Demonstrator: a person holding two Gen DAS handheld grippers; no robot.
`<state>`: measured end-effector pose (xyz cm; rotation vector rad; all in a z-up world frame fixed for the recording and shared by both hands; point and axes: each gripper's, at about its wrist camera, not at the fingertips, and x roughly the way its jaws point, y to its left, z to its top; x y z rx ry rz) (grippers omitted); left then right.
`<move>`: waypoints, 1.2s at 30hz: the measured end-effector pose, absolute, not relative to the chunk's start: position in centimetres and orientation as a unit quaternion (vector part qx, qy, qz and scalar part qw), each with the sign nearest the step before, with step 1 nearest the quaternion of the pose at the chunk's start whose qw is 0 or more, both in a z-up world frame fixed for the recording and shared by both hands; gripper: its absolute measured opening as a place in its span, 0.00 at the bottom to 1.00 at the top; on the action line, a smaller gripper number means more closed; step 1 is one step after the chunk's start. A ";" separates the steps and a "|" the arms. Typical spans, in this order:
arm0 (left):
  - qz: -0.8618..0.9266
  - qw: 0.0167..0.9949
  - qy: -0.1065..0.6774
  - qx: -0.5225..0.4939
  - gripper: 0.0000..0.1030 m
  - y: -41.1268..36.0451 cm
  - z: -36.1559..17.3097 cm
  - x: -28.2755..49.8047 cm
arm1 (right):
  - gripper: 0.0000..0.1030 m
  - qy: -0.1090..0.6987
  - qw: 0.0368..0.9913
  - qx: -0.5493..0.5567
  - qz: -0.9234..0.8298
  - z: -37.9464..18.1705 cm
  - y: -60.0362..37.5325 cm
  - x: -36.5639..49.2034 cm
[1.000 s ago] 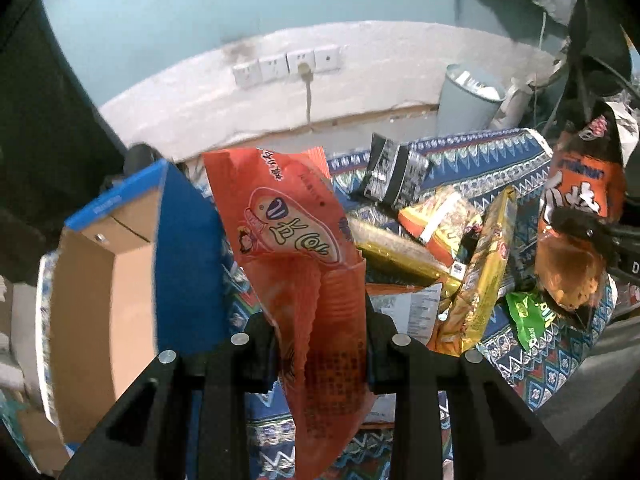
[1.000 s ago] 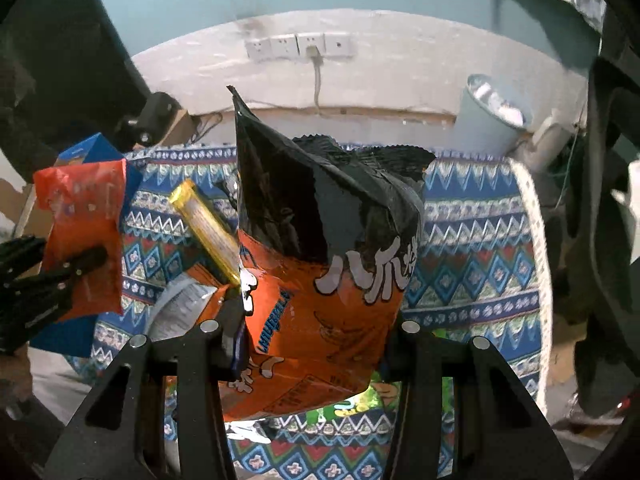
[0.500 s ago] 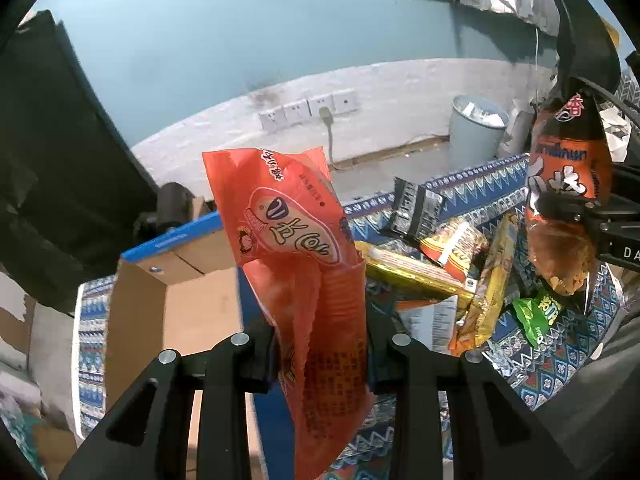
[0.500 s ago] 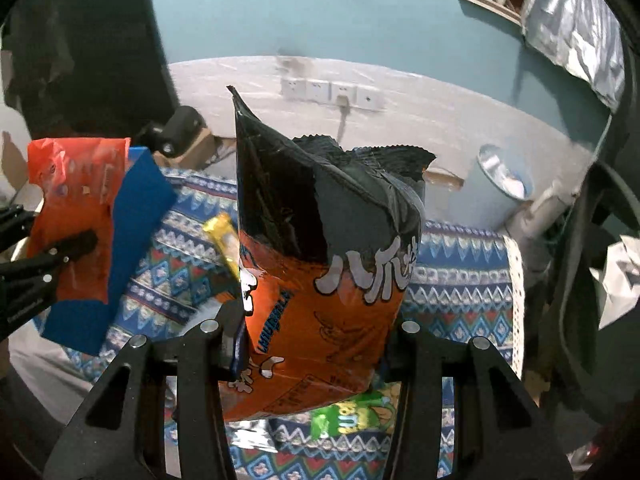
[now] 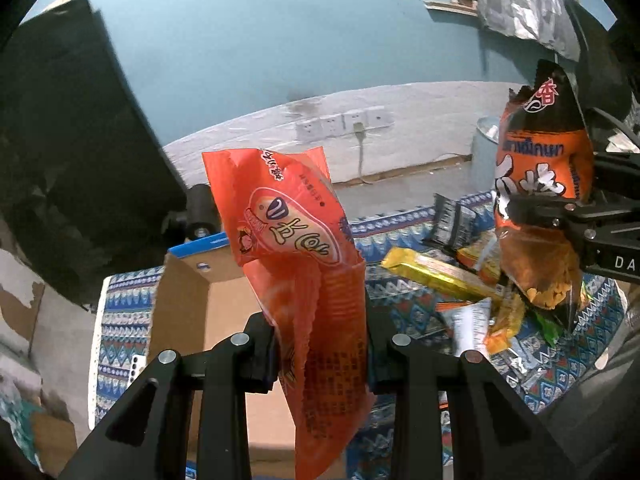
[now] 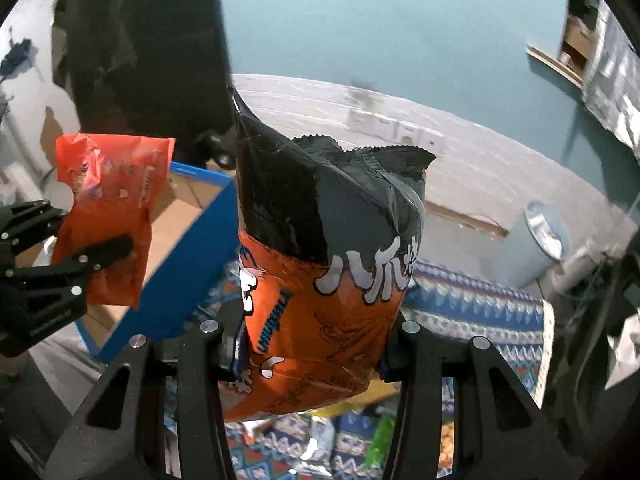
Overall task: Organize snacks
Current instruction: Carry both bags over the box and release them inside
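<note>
Two packets are up in the air, one in each of your grippers. From the left wrist camera, your left gripper (image 5: 320, 344) is clamped on the red-orange snack packet (image 5: 304, 280), which stands upright between the fingers with its lower end hanging below them. Behind it sits the open cardboard box (image 5: 192, 320) with blue outer walls, at the left end of the patterned cloth (image 5: 124, 320). Toward the cloth's right end lies the loose pile — a long yellow bar (image 5: 436, 276), a black wrapper (image 5: 452, 220) and more packets. At the right edge of this view your right gripper (image 5: 560, 212) pinches the orange-and-black chip bag (image 5: 540, 184) above that pile.

From the right wrist camera, your right gripper (image 6: 312, 344) grasps the chip bag (image 6: 328, 264) near its bottom, black top upward. The box (image 6: 188, 248) shows to the left, its blue wall just beside the bag. Your left gripper (image 6: 96, 256) holds the red-orange packet (image 6: 112, 216) over the box's left side — well clear of the cloth (image 6: 480, 308). A pale bin (image 6: 548, 240) stands on the floor beyond the cloth's far right corner.
</note>
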<state>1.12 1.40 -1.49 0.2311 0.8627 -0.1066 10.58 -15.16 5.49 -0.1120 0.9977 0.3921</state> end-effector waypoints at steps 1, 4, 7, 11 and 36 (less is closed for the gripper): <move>-0.050 0.901 0.418 0.107 0.31 2.0 -1.5 1.1 | 0.44 0.475 0.857 -0.053 0.191 5.5 -14.9 10.7; -0.040 0.900 0.423 0.093 0.31 3.8 -1.6 1.1 | 0.44 0.474 0.854 -0.056 0.208 5.7 -12.5 11.3; -0.030 0.900 0.427 0.085 0.31 5.3 -1.8 1.0 | 0.45 0.471 0.852 -0.060 0.222 6.0 -10.3 11.7; -0.016 0.901 0.427 0.073 0.31 7.5 -1.9 0.6 | 0.45 0.467 0.848 -0.064 0.243 6.2 -7.6 12.2; 0.048 0.870 0.490 0.013 0.32 16.8 -5.6 0.0 | 0.45 0.503 0.792 -0.124 0.322 2.2 4.9 13.3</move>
